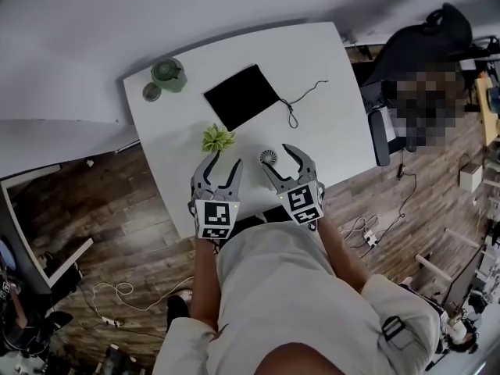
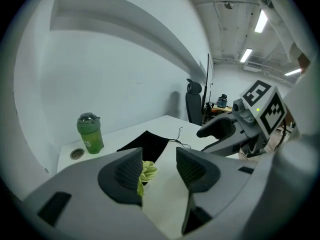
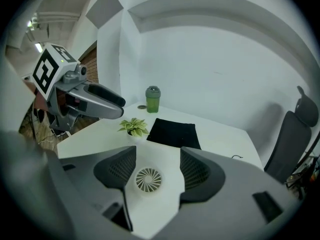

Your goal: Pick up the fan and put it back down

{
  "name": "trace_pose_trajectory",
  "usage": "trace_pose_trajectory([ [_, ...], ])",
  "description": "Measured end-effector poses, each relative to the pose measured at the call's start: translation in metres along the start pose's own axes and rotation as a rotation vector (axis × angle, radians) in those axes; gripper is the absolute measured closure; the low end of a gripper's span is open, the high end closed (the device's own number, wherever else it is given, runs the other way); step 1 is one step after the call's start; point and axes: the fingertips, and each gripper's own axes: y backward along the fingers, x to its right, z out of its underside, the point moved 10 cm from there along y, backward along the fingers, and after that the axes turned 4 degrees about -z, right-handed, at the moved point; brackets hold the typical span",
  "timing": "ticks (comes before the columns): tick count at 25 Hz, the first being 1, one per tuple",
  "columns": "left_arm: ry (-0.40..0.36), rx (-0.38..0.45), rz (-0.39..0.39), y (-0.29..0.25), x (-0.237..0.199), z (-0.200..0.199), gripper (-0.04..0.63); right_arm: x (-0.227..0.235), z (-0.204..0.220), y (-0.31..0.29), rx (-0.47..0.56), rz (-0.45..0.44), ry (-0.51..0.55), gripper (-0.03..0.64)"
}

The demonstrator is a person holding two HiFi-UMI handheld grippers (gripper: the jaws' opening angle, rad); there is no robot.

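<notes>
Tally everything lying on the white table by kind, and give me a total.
Green bottle: 1
Round disc beside the bottle: 1
Black pouch with a cord: 1
Potted plant: 1
Small white fan: 1
Total: 5

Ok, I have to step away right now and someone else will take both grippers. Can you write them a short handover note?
Left gripper: jaws open, nothing gripped, held just short of the small plant.
Right gripper: jaws open, one on either side of the fan in its own view, not pressing on it.
The fan lies flat on the white table near the front edge, to the right of the small plant.
Done: the right gripper is lined up on the fan, which is not yet gripped.
Left to do: close on the fan, lift it, then set it back down.
</notes>
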Motion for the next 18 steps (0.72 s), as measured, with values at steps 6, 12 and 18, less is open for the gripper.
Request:
trace_pose_trajectory([
  [6, 0.026, -0.061, 0.033, -0.011, 0.010, 0.022, 0.396, -0.002, 0.014, -0.010, -0.047, -0.029, -0.009, 0.328],
  [12, 0.036, -0.107, 0.056, -0.020, 0.017, 0.037, 0.397, -0.002, 0.028, -0.023, -0.091, -0.066, -0.016, 0.304],
  [18, 0.045, -0.138, 0.066, -0.026, 0.018, 0.047, 0.399, -0.004, 0.039, -0.037, -0.129, -0.103, -0.030, 0.267],
])
